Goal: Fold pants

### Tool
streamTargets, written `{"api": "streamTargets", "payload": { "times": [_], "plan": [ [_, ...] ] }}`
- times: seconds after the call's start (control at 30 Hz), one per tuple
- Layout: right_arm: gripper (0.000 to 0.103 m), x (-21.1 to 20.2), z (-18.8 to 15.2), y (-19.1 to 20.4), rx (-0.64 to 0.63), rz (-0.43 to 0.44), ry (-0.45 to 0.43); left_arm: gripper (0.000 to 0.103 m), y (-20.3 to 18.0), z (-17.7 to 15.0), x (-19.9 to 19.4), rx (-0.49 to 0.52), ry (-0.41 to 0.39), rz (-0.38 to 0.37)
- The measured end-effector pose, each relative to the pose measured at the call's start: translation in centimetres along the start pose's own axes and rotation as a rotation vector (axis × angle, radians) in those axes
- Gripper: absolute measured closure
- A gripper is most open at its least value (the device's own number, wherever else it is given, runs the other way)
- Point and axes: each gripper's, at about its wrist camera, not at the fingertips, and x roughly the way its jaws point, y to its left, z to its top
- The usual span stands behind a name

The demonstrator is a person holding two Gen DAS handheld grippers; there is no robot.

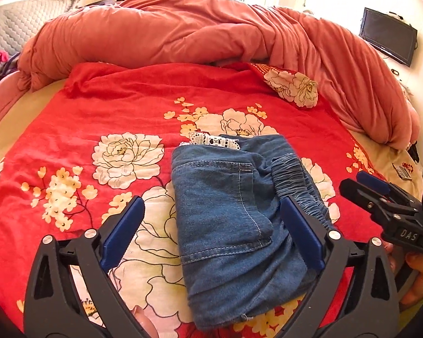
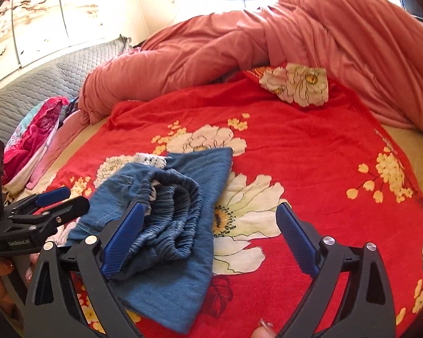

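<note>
The blue denim pants [image 1: 228, 217] lie folded into a compact bundle on the red floral bedspread [image 1: 104, 107], back pocket up, with white lace trim [image 1: 211, 140] at the far edge. The elastic waistband [image 2: 172, 211] bunches on the right side. My left gripper [image 1: 211, 219] is open above the bundle, straddling its near part and holding nothing. My right gripper [image 2: 211, 225] is open and empty just right of the bundle, its left finger over the waistband. It also shows at the right edge of the left wrist view [image 1: 363, 183]. The left gripper also shows in the right wrist view [image 2: 62, 200].
A rumpled salmon duvet [image 1: 183, 31] is heaped across the far side of the bed. A pink patterned cloth [image 2: 33, 135] lies at the left by a grey quilted headboard [image 2: 42, 84]. A dark monitor [image 1: 389, 36] stands at the far right. A small card [image 1: 403, 171] lies near the bed's right edge.
</note>
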Motion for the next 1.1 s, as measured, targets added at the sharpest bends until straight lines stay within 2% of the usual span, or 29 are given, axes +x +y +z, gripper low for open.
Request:
{"api": "streamTargets", "payload": {
  "times": [0.17,0.63,1.1],
  "plan": [
    [0.005,-1.0,0.2,0.6,-0.019,-0.014,-0.038,0.009,0.1,0.0,-0.6,0.0,-0.014,0.005],
    [0.005,-2.4,0.2,1.2,-0.037,-0.031,-0.08,0.009,0.4,-0.2,-2.1,-0.014,-0.036,0.006],
    [0.005,-5.4,-0.5,2.4,-0.078,-0.035,-0.139,0.009,-0.6,-0.9,-6.1,0.009,-0.14,0.038]
  ]
}}
